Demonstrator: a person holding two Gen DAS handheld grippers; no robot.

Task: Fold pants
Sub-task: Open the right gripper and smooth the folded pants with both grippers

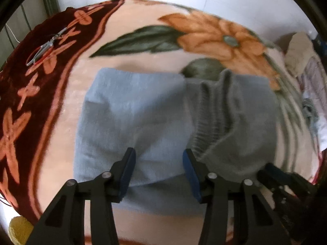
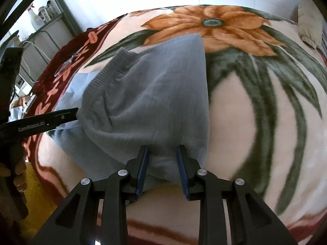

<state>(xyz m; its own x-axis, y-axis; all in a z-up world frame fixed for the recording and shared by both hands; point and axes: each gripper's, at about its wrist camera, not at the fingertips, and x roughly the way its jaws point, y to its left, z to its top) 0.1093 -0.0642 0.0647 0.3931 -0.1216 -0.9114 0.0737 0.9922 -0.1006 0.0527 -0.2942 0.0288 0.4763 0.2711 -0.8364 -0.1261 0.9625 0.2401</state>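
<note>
left wrist view: the left hand-held gripper points steeply down over the near edge of the folded grey-blue pants, which lie on a flowered blanket on the bed. its jaws stand apart with cloth bunched between the blue pads; whether they press it i cannot tell. the pants' long axis runs left to right, the ribbed waistband on the right half. scissors lie far left on the dark red border.

right wrist view: the right hand-held gripper tilts down at the pants' near right corner, jaws narrowed and pinching a fold of the cloth. the waistband points up and left. the left hand-held gripper reaches in from the left edge.
</note>
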